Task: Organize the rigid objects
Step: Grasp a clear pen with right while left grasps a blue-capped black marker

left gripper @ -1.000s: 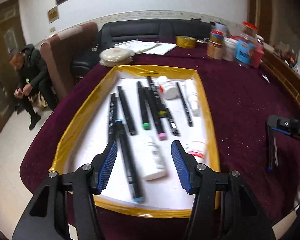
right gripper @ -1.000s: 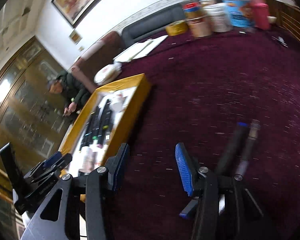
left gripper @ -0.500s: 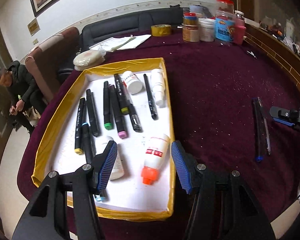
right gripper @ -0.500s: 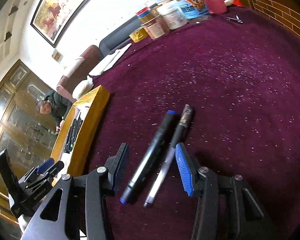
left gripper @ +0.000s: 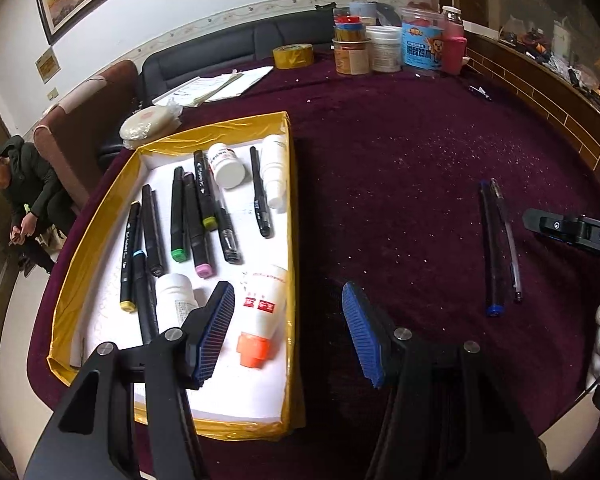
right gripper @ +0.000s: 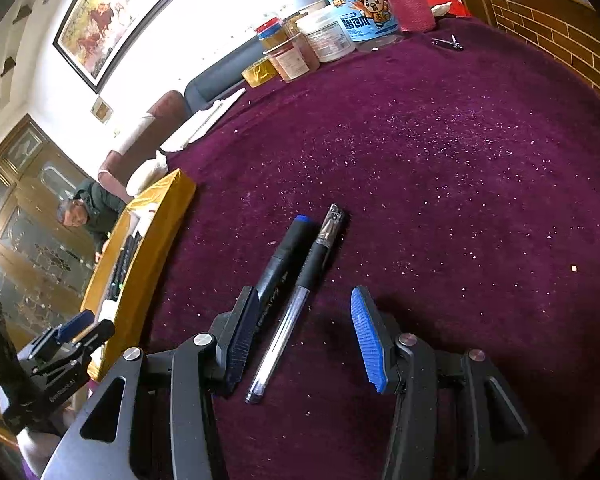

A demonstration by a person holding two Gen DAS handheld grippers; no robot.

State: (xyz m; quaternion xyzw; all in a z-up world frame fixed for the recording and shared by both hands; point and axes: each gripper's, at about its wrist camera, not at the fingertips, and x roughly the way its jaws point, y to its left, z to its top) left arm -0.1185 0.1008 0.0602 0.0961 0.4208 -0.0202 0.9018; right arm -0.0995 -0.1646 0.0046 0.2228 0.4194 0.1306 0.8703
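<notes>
A gold-rimmed tray (left gripper: 100,216) with a white floor holds several black markers (left gripper: 178,216), white bottles (left gripper: 274,168) and a white glue bottle with an orange cap (left gripper: 260,312). On the maroon cloth lie a black marker with a blue end (right gripper: 280,264) and a clear pen (right gripper: 296,312), side by side; both show in the left wrist view (left gripper: 492,248). My right gripper (right gripper: 304,336) is open, low over the two pens; its left finger covers the marker's near end. My left gripper (left gripper: 288,332) is open and empty over the tray's right rim.
Jars, tubs and a pink bottle (left gripper: 420,44) stand at the table's far edge, with a tape roll (left gripper: 292,56) and papers (left gripper: 216,86). A nail clipper (right gripper: 446,43) lies far right. A person (left gripper: 24,200) sits left of the table. A brick ledge (right gripper: 560,52) borders the right.
My left gripper has swung right, from over the tray's middle to its right rim. My right gripper has closed in over the two pens, now between its fingers.
</notes>
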